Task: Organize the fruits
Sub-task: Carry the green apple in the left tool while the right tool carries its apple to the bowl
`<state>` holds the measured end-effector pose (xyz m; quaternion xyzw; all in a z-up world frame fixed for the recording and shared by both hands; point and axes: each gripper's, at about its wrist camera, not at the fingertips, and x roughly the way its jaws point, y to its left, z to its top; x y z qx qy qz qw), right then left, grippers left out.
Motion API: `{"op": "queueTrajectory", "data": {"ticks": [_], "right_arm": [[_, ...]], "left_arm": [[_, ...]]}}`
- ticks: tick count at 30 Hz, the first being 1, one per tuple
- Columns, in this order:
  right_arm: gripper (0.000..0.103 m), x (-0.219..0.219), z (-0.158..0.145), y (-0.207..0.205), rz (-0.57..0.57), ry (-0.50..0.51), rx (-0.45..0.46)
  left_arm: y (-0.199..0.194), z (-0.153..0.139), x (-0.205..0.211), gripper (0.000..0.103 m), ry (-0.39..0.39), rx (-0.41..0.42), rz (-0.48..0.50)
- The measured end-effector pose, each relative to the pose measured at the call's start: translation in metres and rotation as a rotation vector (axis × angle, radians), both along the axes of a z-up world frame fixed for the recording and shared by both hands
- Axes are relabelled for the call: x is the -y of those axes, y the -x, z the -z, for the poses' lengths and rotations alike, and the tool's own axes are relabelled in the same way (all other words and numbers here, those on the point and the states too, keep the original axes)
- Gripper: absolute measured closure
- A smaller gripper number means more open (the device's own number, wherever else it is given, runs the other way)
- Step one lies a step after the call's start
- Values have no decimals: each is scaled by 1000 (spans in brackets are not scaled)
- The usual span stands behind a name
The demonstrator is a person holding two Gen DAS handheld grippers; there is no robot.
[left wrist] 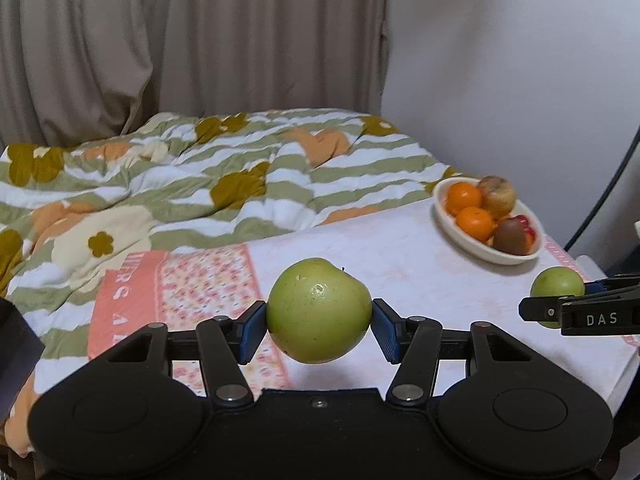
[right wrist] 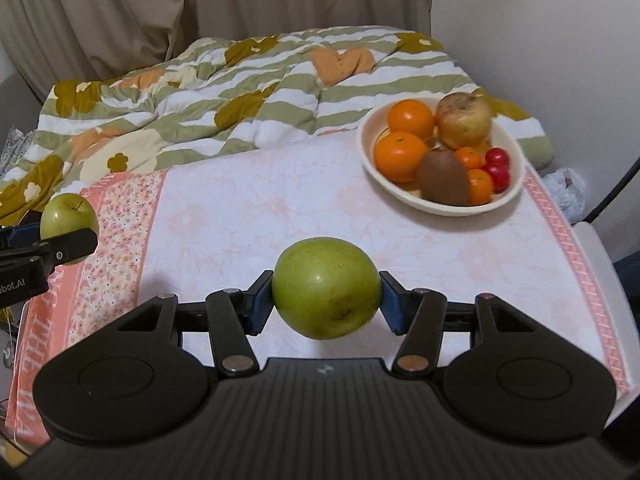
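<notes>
My left gripper (left wrist: pixel 319 322) is shut on a green apple (left wrist: pixel 319 310) and holds it above the pink-and-white cloth. My right gripper (right wrist: pixel 326 298) is shut on a second green apple (right wrist: pixel 326 288), also held above the cloth. Each gripper shows in the other's view: the right one with its apple (left wrist: pixel 557 284) at the right edge, the left one with its apple (right wrist: pixel 69 218) at the left edge. A cream bowl (right wrist: pixel 440 206) at the far right holds oranges (right wrist: pixel 400 156), a yellowish apple (right wrist: pixel 464 120), a kiwi (right wrist: pixel 443 178) and small red fruits (right wrist: pixel 497 166). The bowl (left wrist: pixel 472 244) also shows in the left wrist view.
A pink-and-white cloth (right wrist: pixel 260 216) covers the table. Behind it lies a striped floral quilt (right wrist: pixel 200 96) on a bed, with beige curtains (right wrist: pixel 200 8) and a white wall (left wrist: pixel 520 60) beyond. A dark cable (left wrist: pixel 604 196) hangs at the right.
</notes>
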<state>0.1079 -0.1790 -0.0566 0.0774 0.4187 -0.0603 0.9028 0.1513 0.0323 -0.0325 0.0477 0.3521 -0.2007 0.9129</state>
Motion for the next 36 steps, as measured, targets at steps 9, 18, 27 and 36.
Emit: {"op": "queueTrajectory", "data": {"ticks": [9, 18, 27, 36], "right_arm": [[33, 54, -17, 26, -26, -34, 29], [33, 123, -27, 29, -126, -25, 51], [33, 191, -30, -4, -199, 3, 82], [33, 232, -18, -54, -155, -13, 65]], "left_arm": [[25, -27, 43, 43, 23, 52, -28], [36, -38, 113, 43, 52, 51, -122], [14, -32, 186, 43, 70, 52, -141], [-38, -15, 242, 43, 44, 43, -61]]}}
